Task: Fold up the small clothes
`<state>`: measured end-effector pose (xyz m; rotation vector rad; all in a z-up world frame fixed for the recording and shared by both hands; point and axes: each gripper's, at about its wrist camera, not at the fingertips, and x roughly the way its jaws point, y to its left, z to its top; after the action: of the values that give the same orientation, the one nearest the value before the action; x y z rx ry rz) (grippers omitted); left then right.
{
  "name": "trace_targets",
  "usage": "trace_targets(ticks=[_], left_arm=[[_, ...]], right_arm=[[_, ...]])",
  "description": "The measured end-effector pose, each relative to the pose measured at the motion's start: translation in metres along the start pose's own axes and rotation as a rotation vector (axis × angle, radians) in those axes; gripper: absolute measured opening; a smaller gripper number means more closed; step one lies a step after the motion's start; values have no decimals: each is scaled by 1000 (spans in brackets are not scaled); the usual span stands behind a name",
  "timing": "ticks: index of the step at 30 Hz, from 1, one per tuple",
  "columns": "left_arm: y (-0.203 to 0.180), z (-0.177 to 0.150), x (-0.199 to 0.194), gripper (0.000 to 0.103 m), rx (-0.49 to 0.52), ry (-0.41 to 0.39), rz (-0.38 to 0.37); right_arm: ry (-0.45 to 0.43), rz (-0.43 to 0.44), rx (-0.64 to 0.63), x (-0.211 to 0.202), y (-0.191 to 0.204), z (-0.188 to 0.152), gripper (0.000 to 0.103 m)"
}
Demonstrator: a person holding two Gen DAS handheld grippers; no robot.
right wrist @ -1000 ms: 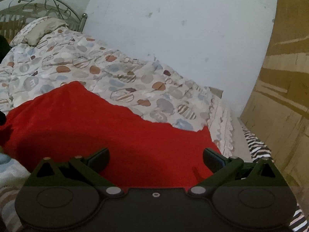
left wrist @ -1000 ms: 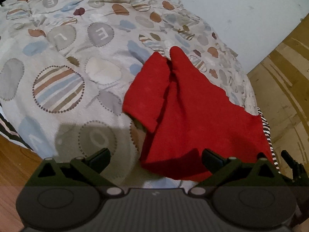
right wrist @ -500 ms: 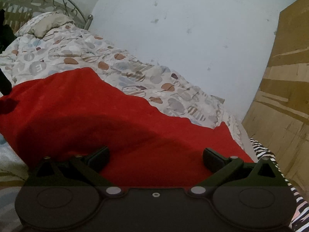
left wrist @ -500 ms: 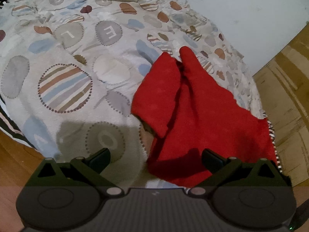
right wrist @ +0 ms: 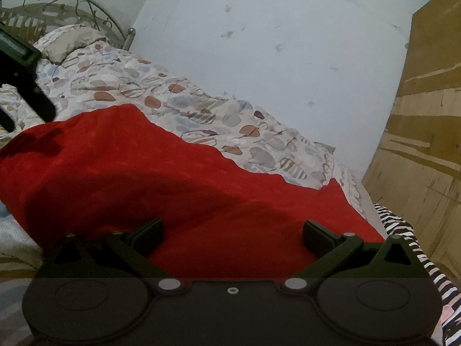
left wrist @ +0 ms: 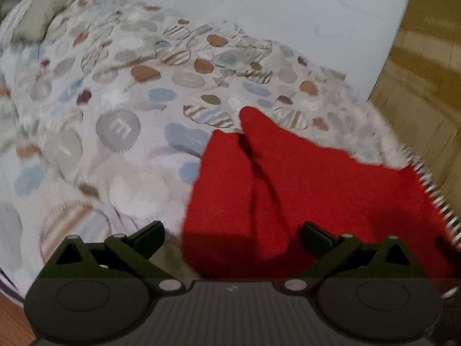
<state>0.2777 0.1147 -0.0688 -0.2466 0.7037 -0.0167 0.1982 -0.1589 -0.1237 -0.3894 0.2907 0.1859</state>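
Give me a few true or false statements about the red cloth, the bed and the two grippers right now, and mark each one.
1. The red cloth lies on a patterned bedspread. True.
2. The left gripper is clamped shut on the cloth. False: its jaws stand wide open, holding nothing.
3. The right gripper is open above the cloth. True.
4. The cloth is folded into a neat square. False: it lies rumpled with uneven edges.
5. A metal headboard stands at the far end of the bed. True.

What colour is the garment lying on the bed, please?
The garment is plain red, clearest in the right wrist view.
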Motion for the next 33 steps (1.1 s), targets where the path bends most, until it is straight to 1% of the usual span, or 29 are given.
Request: trace_targets(ticks=[2,3,4,5,7,9,14,23,26,27,28,30,32,33], left_arm=[[1,0,12,103,50,22,15],[4,-2,18,103,64,44,-2],[8,-4,23,103,55,60,-24],[12,-5,26,103,32,68,-41],[27,-9,31,103,-55,80,-89],[36,-13,32,103,-106,77,-117],[36,-17,32,103,-82,63,-115],[33,-12,33,102,-80,78,-109],[32,-11,32,94,-79,74,-123],[31,-11,31,89,-79,74,-131],[30,-11,30,81,-80,73,-143],[28,-11,29,74,-85,76,-161],[26,-12,28,64,-80,80,-175],[26,-12,27,55,-90,80,-188]], right_arm=[[-2,2,7,0,-1,-1,102],[-4,4,11,0,-1,-2,103],[-6,6,16,0,-2,-2,102],[-7,7,19,0,-2,-3,102],[-12,9,26,0,-2,-4,102],[-18,9,33,0,-2,-6,102],[-26,12,39,1,-2,-8,102],[-27,16,44,3,-4,-7,102],[-31,16,46,2,-4,-8,102],[-32,17,47,3,-4,-8,102],[-32,17,48,2,-4,-8,102],[-32,17,49,2,-3,-9,102],[-30,17,48,2,-4,-9,103],[-29,18,48,2,-3,-9,102]])
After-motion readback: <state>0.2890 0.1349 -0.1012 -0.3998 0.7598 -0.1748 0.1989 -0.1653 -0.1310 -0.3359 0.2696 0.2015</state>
